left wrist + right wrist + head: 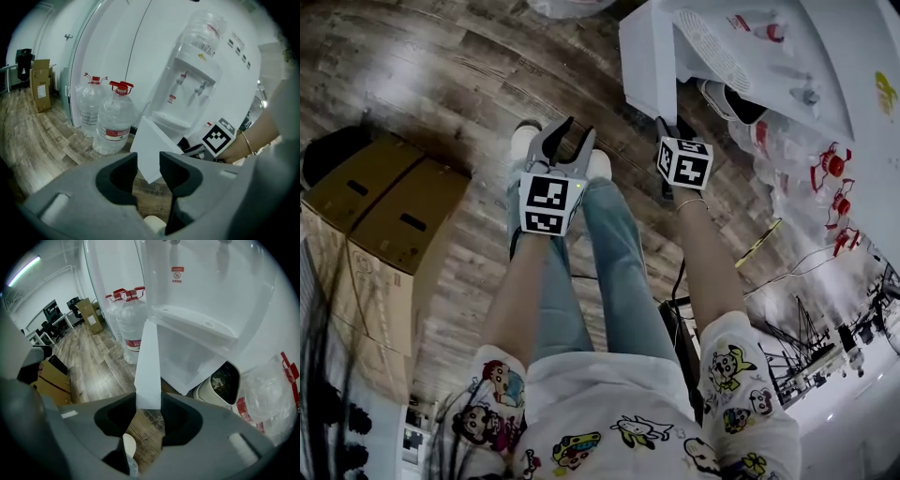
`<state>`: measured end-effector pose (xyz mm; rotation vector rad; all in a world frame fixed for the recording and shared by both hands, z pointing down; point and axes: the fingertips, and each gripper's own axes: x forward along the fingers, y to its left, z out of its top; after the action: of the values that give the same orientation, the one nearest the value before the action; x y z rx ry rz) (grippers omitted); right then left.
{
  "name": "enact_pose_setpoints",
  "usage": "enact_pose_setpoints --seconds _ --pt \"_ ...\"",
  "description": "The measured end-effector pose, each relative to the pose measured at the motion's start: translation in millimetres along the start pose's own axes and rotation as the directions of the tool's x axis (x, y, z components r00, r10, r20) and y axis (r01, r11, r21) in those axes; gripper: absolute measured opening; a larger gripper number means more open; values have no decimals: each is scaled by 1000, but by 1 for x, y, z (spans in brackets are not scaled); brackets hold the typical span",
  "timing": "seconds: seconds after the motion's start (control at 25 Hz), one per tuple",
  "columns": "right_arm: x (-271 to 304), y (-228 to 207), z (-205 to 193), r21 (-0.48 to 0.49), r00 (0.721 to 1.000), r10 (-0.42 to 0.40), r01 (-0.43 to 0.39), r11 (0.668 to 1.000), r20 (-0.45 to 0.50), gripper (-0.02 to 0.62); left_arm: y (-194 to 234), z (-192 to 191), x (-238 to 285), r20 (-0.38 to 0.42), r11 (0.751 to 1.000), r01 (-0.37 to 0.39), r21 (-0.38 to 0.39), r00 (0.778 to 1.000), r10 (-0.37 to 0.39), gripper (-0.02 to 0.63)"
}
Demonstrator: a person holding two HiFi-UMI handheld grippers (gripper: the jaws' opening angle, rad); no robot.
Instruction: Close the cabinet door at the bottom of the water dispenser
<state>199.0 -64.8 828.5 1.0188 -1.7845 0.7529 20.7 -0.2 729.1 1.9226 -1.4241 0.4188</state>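
The door [149, 364] at the foot of the dispenser [206, 287] stands swung well out from its cabinet, upright, with its free edge toward the person. The right tongs [149, 405] are on that edge: their jaws are narrow, one on each face of the panel, and look closed on its lower corner. From here the panel runs straight up and away, seen edge-on, and the open cabinet lies to its right. The closing swing should therefore go rightward and forward about the hinge at the dispenser.

The left tongs [148, 161] hang apart from the door, to the left of it. Their jaws have a modest gap with nothing in it, and the panel shows only beyond them. The right hand is plainly the nearer one.
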Motion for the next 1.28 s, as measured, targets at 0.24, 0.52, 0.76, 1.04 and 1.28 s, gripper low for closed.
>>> enact_pose_setpoints --seconds 0.24,0.52,0.76,1.04,1.28 --pt "-1 -28 0 -43 1000 -20 21 999 14 175 -12 -8 8 4 1000 -1 -2 1000 1 141" --pt "-1 -62 3 -31 997 -80 81 996 22 189 -25 -4 8 25 999 5 -34 1000 -5 141" --pt "0 -96 7 85 990 -131 127 988 50 201 -42 3 16 37 999 37 -27 999 -36 141" --pt "4 -118 13 103 983 -176 170 980 53 209 -49 6 23 53 998 46 -43 998 -44 141" --pt "7 -141 13 154 972 -229 220 963 49 188 -50 3 29 51 997 53 -49 997 -51 141"
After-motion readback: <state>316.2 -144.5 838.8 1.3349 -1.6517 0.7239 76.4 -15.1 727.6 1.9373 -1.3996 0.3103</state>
